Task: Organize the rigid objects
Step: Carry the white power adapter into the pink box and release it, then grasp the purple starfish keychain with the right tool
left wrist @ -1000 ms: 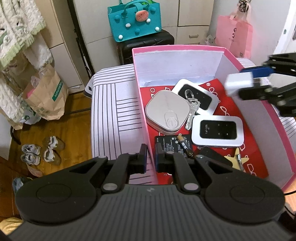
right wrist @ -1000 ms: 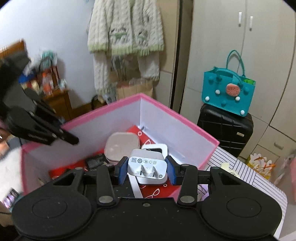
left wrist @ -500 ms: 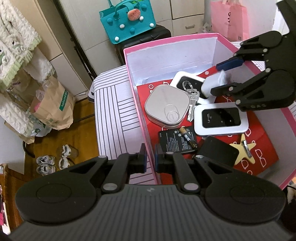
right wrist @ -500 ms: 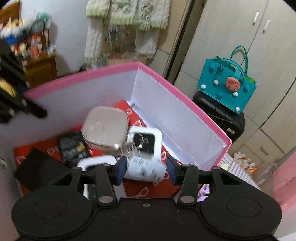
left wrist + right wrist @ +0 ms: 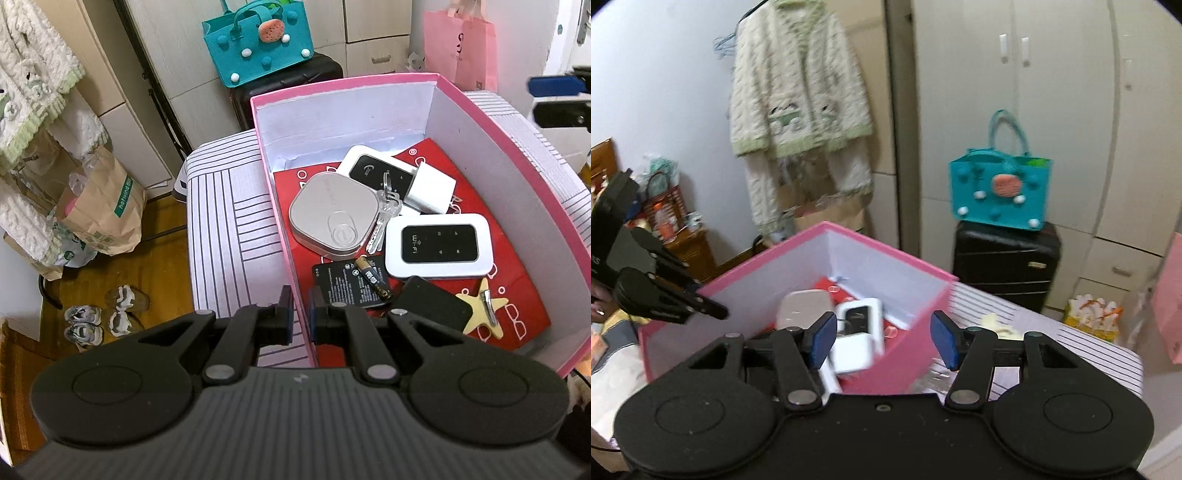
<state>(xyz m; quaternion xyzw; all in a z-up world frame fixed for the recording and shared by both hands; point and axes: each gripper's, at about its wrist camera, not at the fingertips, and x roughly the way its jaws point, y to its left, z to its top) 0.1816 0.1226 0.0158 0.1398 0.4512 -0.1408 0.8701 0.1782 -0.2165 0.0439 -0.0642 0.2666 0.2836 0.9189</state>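
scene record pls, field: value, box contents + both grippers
container: pink box, open top, on striped surface
contents: white charger, silver square case, keys, two white Wi-Fi routers, front one, black battery pack, AA battery, star clip
left gripper: shut on the box wall
right gripper: open, empty, jaws just been opening, outside the box

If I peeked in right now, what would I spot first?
First the big pink box on the striped tabletop, with a red lining and full of gadgets. In its middle lie a silver rounded case, a white Wi-Fi device and a white charger plug leaning on another white device; a yellow star clip sits in the near corner. Behind, a bright teal bag stands on a black suitcase.
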